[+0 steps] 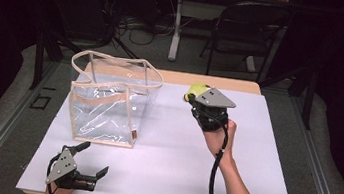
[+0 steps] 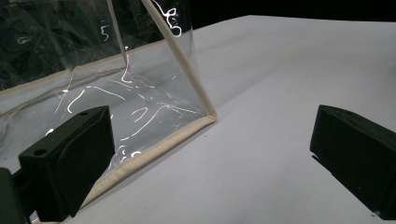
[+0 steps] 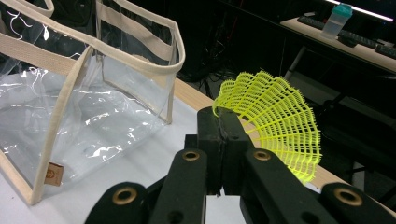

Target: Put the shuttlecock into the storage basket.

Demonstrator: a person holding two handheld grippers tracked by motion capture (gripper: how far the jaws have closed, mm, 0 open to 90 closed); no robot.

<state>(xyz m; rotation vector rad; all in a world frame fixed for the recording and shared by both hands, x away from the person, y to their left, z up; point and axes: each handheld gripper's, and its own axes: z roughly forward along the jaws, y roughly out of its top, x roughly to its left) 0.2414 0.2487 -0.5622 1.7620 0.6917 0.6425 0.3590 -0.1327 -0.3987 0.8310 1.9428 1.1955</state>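
High view: the right gripper point(image 1: 194, 101) is raised over the far part of the white table point(image 1: 263, 154), its jaws pressed together on the edge of a yellow mesh shuttlecock skirt point(image 1: 196, 88). From the right gripper view, the skirt point(image 3: 275, 116) fans out up and to the right of the closed fingertips point(image 3: 223, 140), its rim pinched between them, and the clear bag point(image 3: 93, 98) with beige trim stands open-topped to the left of the jaws and slightly beyond them, apart from the shuttlecock.

The left gripper point(image 1: 93, 160) sits low at the near edge of the table, just in front of the bag point(image 1: 109, 99), with its jaws spread wide and nothing between them. In the left gripper view, the bag's bottom corner point(image 2: 205, 116) lies ahead, between the two black pads point(image 2: 70, 158) but beyond them, not touching either.
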